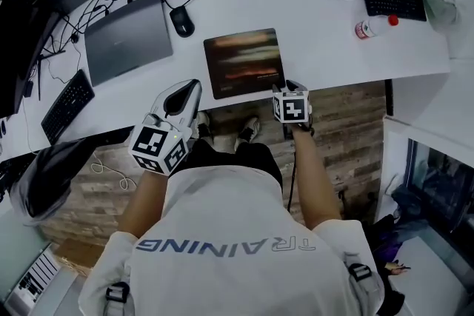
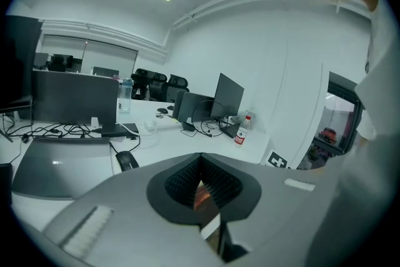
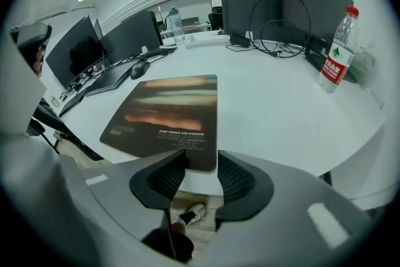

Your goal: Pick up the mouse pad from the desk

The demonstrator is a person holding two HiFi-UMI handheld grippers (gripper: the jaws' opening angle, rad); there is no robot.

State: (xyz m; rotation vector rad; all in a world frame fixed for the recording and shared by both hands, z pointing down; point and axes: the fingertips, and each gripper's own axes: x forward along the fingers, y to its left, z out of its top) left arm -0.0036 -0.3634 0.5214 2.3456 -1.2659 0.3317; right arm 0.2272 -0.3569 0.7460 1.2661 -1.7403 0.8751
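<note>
Head view, with both gripper views. The mouse pad (image 1: pixel 244 61), dark with a blurred orange band, lies flat on the white desk (image 1: pixel 326 48), its near edge along the desk's front rim.

(a) Right gripper (image 3: pixel 201 164): at the pad's near right corner, jaws apart. The corner sits in the gap between the two ribbed pads (image 3: pixel 167 179). Whether either pad touches the mat cannot be settled from this angle.

(b) Left gripper (image 2: pixel 201 167): off the desk, just beside the pad's near left corner and on the person's side of it. Its jaws appear to meet at the tips, leaving only a narrow wedge lower down. Nothing is held in them.

(c) Other items, placed from the pad:
- a closed grey laptop (image 1: pixel 127 38) lies to its left
- a black mouse (image 1: pixel 181 21) sits just beyond its far left corner
- a water bottle (image 1: pixel 372 27) with a red cap lies on its side, well to the right
- a black keyboard (image 1: pixel 394 2) lies beyond the bottle
</note>
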